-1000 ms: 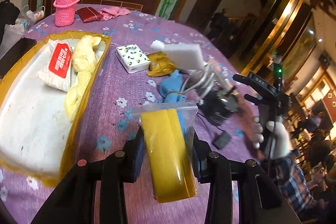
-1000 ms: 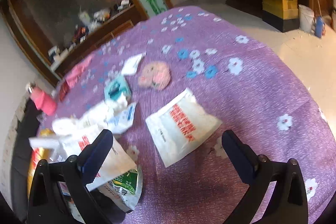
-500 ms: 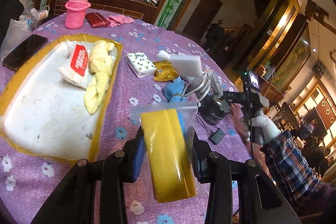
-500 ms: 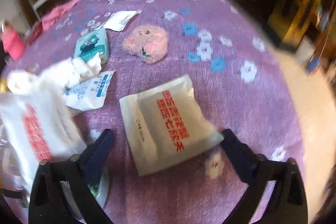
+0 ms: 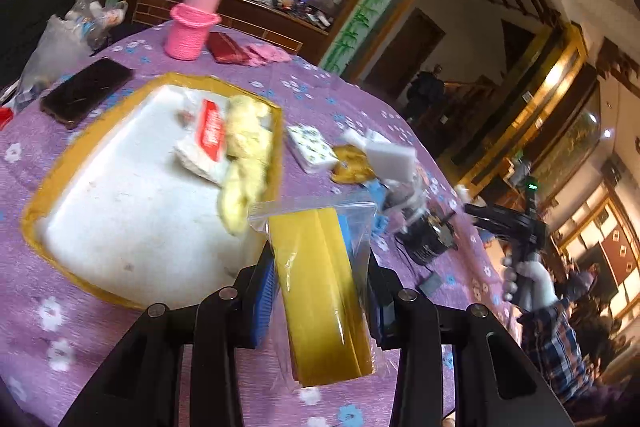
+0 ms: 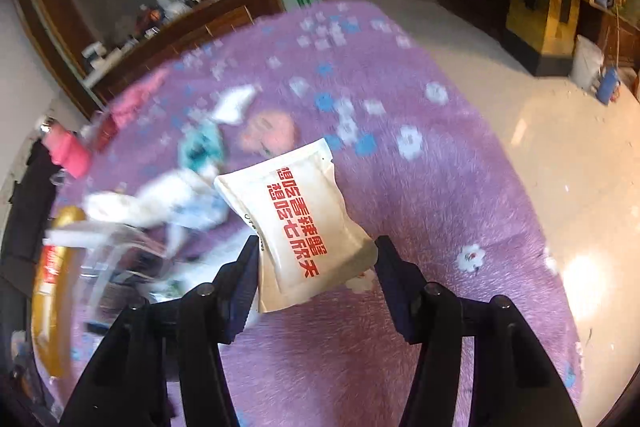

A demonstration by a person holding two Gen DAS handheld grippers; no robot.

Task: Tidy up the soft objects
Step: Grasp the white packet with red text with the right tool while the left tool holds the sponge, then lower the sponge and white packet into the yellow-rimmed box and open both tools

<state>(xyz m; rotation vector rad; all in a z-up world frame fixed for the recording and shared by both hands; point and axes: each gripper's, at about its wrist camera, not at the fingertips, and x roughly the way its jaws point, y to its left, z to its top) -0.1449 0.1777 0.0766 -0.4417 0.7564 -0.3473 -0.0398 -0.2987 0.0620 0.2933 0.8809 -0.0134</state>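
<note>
The bagged yellow cloth [image 5: 324,291] sat clamped between the jaws of the left gripper [image 5: 320,291], raised above the purple tablecloth [image 5: 100,327] just right of the tray [image 5: 120,211]. In that tray lay a wipes pack [image 5: 204,143] touching a yellow towel [image 5: 244,155]. The right gripper [image 6: 316,267] had its jaws closed partway on a white packet [image 6: 296,223] with red print, gripping its lower end, lifted off the blurred cloth-covered table [image 6: 440,227].
</note>
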